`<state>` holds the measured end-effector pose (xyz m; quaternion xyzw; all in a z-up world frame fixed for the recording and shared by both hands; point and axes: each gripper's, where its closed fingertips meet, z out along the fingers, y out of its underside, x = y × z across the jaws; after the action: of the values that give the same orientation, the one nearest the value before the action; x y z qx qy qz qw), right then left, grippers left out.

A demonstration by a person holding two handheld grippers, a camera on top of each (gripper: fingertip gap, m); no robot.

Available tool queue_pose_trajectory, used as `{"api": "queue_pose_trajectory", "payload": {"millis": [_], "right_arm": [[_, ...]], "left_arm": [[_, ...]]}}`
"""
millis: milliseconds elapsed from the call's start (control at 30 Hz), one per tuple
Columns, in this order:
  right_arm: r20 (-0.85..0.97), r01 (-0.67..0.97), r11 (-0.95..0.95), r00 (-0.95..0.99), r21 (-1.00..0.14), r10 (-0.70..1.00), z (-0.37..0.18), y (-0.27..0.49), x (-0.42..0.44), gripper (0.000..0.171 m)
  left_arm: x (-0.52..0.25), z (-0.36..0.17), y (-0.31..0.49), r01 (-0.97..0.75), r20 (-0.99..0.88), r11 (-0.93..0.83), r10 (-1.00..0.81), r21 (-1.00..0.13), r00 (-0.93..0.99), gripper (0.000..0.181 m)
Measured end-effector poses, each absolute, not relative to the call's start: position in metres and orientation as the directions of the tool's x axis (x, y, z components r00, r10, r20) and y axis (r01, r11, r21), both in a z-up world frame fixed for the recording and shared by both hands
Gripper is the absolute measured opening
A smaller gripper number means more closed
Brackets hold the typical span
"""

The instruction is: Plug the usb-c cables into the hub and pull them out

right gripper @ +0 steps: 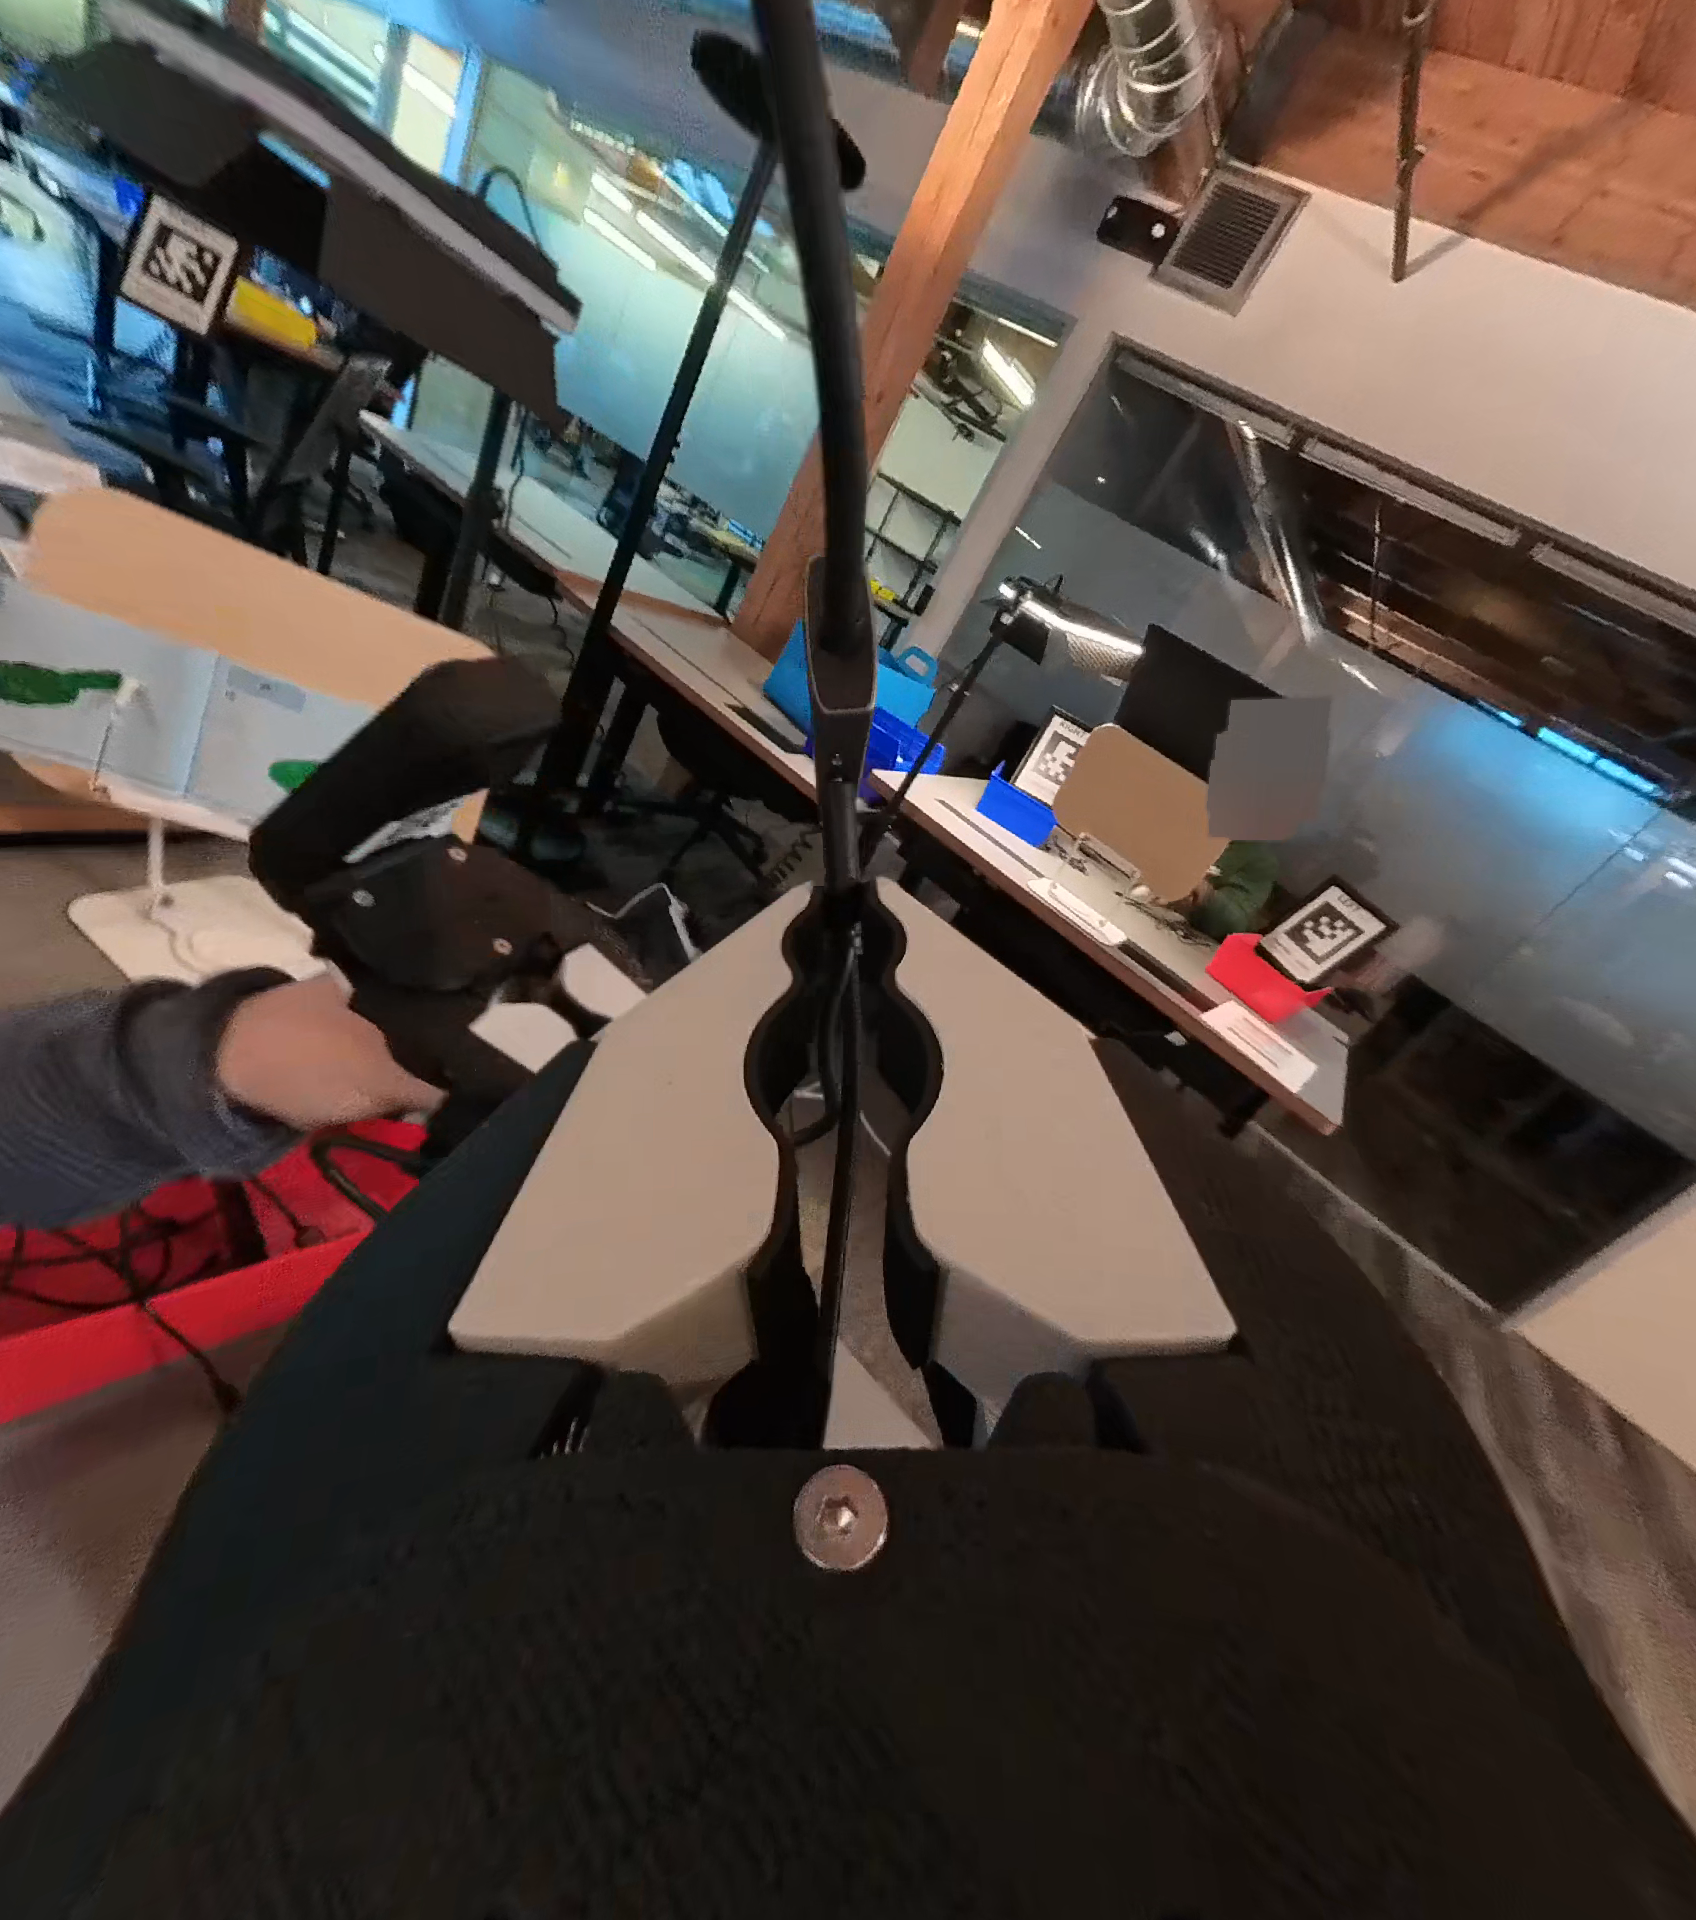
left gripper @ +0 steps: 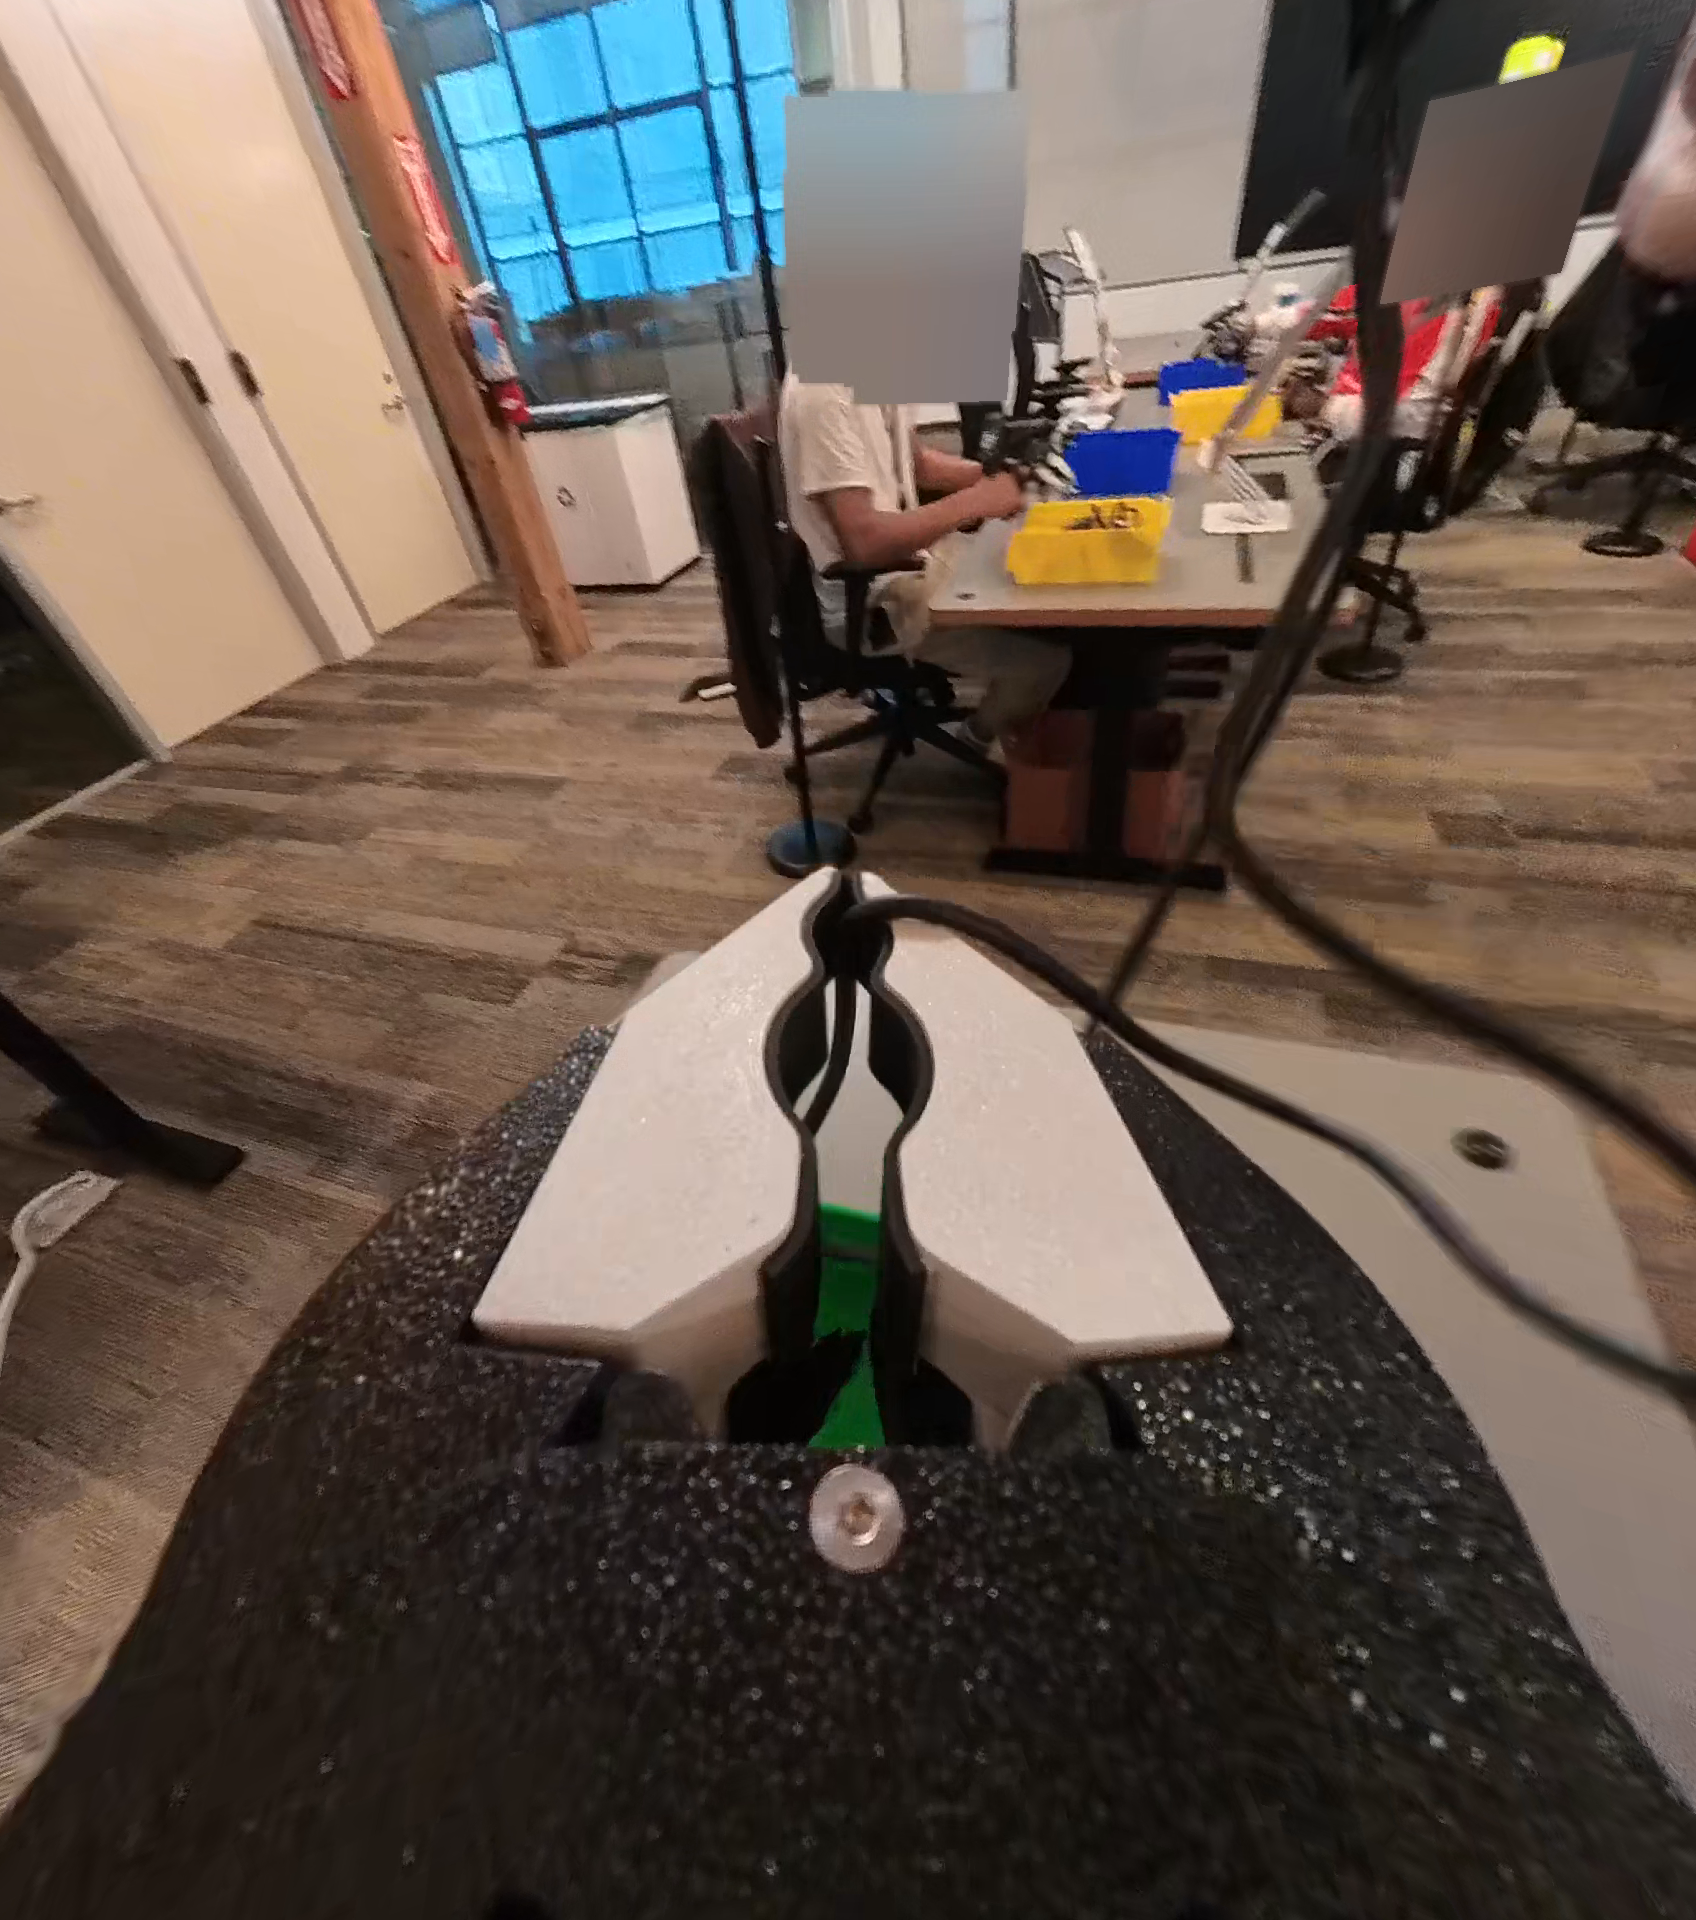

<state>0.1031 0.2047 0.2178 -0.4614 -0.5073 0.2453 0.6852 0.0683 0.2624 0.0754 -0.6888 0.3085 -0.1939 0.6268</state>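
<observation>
In the left wrist view my left gripper is shut on a thin black cable that leaves the fingertips and trails right over a grey table. In the right wrist view my right gripper is shut on a thin black cable's plug, which points up. Right above the plug is a slim dark hub body with a thick black lead rising out of view. The plug appears to meet the hub. The left gripper also shows lower left, held by a hand.
A red bin with loose black cables sits under the hand. More black cables hang at the right of the left view. A white lamp base and a box stand behind. People sit at desks with yellow and blue bins. The left gripper's tips are roughly 15 cm from the right gripper's.
</observation>
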Motion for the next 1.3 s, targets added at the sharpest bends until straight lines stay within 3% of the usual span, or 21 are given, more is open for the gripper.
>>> {"api": "queue_pose_trajectory", "payload": {"millis": [33, 167, 267, 400, 467, 567, 767, 867, 933, 1067, 1133, 1167, 1233, 1300], "right_arm": [[0.443, 0.114, 0.433, 0.374, -0.894, 0.815, 0.211, 0.215, 0.099, 0.004], [0.329, 0.075, 0.33, 0.427, -0.941, 0.842, 0.154, 0.267, 0.08, 0.004], [0.241, 0.09, 0.226, 0.483, -0.97, 0.842, 0.081, 0.313, 0.068, 0.004], [0.167, 0.235, 0.05, 0.512, -0.971, 0.842, -0.044, 0.36, 0.055, 0.004], [0.158, 0.336, -0.023, 0.501, -0.942, 0.851, -0.101, 0.372, 0.052, 0.004], [0.221, 0.508, -0.06, 0.473, -0.859, 0.853, -0.163, 0.385, 0.05, 0.004], [0.391, 0.839, 0.023, 0.228, -0.543, 0.892, -0.242, 0.385, 0.046, 0.005], [0.577, 0.944, 0.153, 0.046, -0.292, 0.815, -0.258, 0.397, 0.05, 0.005], [0.693, 0.963, 0.244, -0.099, -0.114, 0.714, -0.259, 0.405, 0.044, 0.006], [0.796, 0.923, 0.374, -0.292, 0.089, 0.53, -0.261, 0.412, 0.015, 0.005], [0.709, 0.908, 0.409, -0.349, 0.094, 0.613, -0.283, 0.4, 0.009, 0.007], [0.679, 0.919, 0.391, -0.321, 0.055, 0.66, -0.287, 0.396, 0.007, 0.007], [0.64, 0.947, 0.317, -0.209, -0.056, 0.74, -0.279, 0.393, 0.004, 0.031], [0.603, 0.948, 0.26, -0.1, -0.183, 0.791, -0.259, 0.39, 0.003, 0.036]], "left_arm": [[0.065, 0.072, 0.277, -0.188, -0.134, -0.017, -0.637, -0.982, 0.759, 0.0], [0.051, 0.022, 0.332, -0.155, -0.076, -0.098, -0.552, -0.983, 0.83, 0.0], [0.036, -0.041, 0.363, -0.013, 0.111, -0.245, -0.484, -0.969, 0.868, 0.0], [0.019, -0.137, 0.369, 0.143, 0.386, -0.52, -0.397, -0.842, 0.833, 0.003], [0.01, -0.17, 0.357, 0.141, 0.433, -0.611, -0.36, -0.779, 0.827, 0.031], [-0.023, -0.196, 0.334, 0.049, 0.301, -0.635, -0.295, -0.771, 0.907, 0.06], [-0.056, -0.188, 0.274, -0.136, 0.043, -0.573, -0.286, -0.808, 0.957, 0.069], [-0.055, -0.173, 0.248, -0.184, -0.018, -0.522, -0.307, -0.833, 0.952, 0.067], [-0.053, -0.161, 0.233, -0.216, -0.061, -0.483, -0.318, -0.849, 0.946, 0.064], [-0.05, -0.138, 0.208, -0.248, -0.117, -0.406, -0.321, -0.879, 0.94, 0.06], [-0.051, -0.131, 0.196, -0.255, -0.131, -0.384, -0.321, -0.887, 0.938, 0.06], [-0.053, -0.128, 0.19, -0.254, -0.134, -0.373, -0.319, -0.892, 0.938, 0.06], [-0.059, -0.122, 0.176, -0.247, -0.136, -0.352, -0.311, -0.903, 0.941, 0.061], [-0.066, -0.113, 0.161, -0.228, -0.128, -0.316, -0.308, -0.921, 0.943, 0.063]]}}
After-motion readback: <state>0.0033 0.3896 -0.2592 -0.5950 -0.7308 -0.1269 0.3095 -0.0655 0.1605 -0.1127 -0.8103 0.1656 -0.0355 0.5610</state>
